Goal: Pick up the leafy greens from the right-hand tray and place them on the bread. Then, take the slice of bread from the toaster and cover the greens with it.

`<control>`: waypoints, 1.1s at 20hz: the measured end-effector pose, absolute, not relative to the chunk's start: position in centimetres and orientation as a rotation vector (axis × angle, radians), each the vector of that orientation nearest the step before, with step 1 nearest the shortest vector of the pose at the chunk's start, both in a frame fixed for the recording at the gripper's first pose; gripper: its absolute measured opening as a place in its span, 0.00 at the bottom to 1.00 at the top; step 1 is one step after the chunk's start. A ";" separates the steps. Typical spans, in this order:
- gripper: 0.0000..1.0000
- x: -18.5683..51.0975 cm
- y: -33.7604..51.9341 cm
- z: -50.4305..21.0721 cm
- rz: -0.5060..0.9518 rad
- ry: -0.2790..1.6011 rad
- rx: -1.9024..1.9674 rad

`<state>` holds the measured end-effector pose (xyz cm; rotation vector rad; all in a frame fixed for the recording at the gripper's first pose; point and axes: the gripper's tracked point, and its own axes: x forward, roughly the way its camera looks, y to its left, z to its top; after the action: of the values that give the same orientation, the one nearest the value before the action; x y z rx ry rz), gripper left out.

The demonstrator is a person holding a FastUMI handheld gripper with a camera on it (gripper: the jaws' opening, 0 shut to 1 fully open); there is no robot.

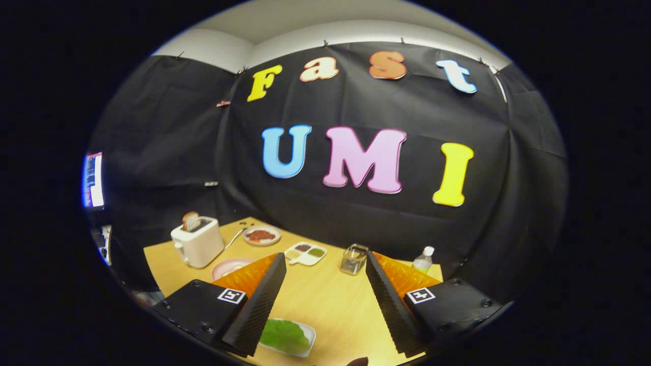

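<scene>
My gripper (325,264) hangs open above the wooden table (325,300), with nothing between its fingers. The leafy greens (284,335) lie on a small white tray (308,339) low down, just beside the base of the left finger (264,295). A white toaster (198,242) stands beyond the left finger near the table's far left, with a slice of bread (191,221) sticking up out of its slot. A pink plate (229,266) sits between the toaster and the left finger, partly hidden behind it; what lies on it I cannot tell.
A round plate of reddish food (261,235) stands at the back near the wall. A white divided dish (305,253), a small glass jar (354,259) and a plastic bottle (423,260) stand beyond the fingertips. A lit screen (93,180) glows at far left.
</scene>
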<state>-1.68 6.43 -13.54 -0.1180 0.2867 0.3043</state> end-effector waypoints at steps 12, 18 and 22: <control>0.84 -6.5 11.9 -37.6 0.601 0.846 -0.286; 0.72 -7.2 12.0 -43.0 0.631 1.001 -0.346; 0.67 -7.0 12.4 -44.7 0.639 1.060 -0.340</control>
<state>-6.96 12.44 -44.72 -0.3398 1.0595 0.6389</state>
